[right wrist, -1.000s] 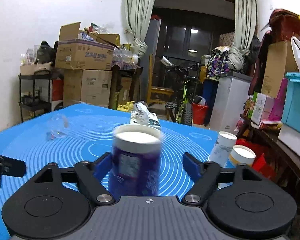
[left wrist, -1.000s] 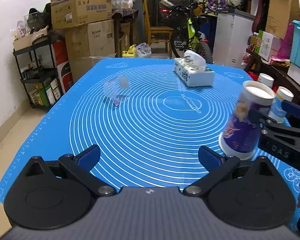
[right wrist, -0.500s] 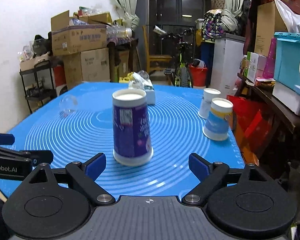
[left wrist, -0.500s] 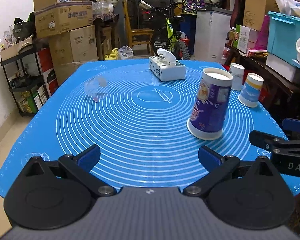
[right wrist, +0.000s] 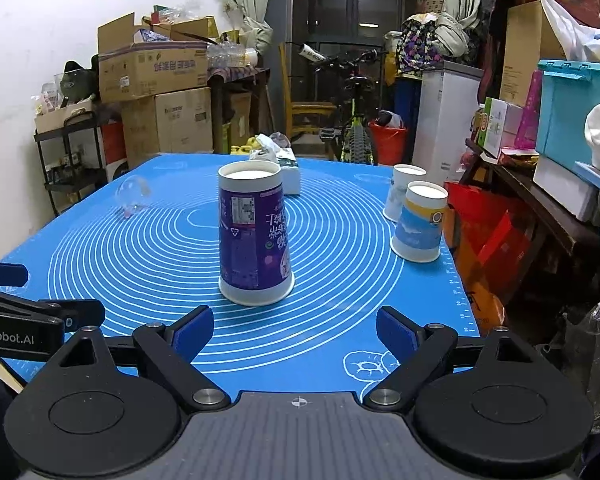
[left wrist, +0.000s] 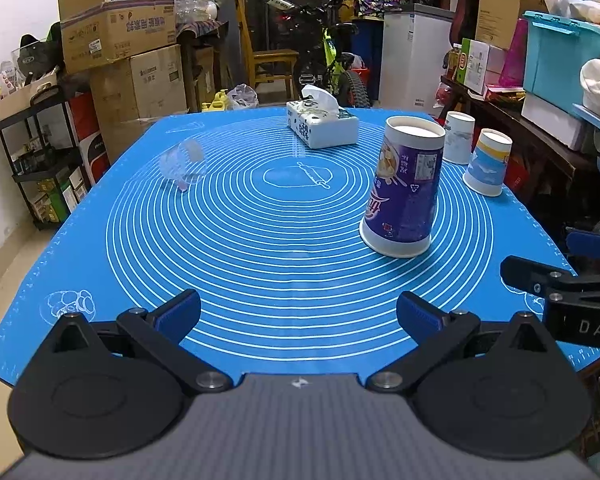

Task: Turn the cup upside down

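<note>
The purple paper cup (right wrist: 255,236) now stands alone on the blue mat (right wrist: 340,248) of the worktop, wide rim down and white base up, its print reading inverted. A second ago it sat tilted between the right gripper's fingers; half a second ago it was already set down, and since then the right gripper (right wrist: 295,326) has drawn back a little further. Judged from that, the flip looks done, and what remains is only to clear away without knocking the cup. The right gripper's fingers are spread wide and hold nothing; the cup is ahead of them, slightly left of centre, near but clearly apart from both blue pads. The left gripper (left wrist: 299,312) is likewise spread and empty, with the cup (left wrist: 405,188) ahead and to its right, well apart. Farther out, two smaller paper cups (right wrist: 419,222) stand inverted near the mat's right edge, a tissue box (left wrist: 322,126) sits toward the far side, and a clear glass (left wrist: 182,164) lies tipped on the mat's left part.
</note>
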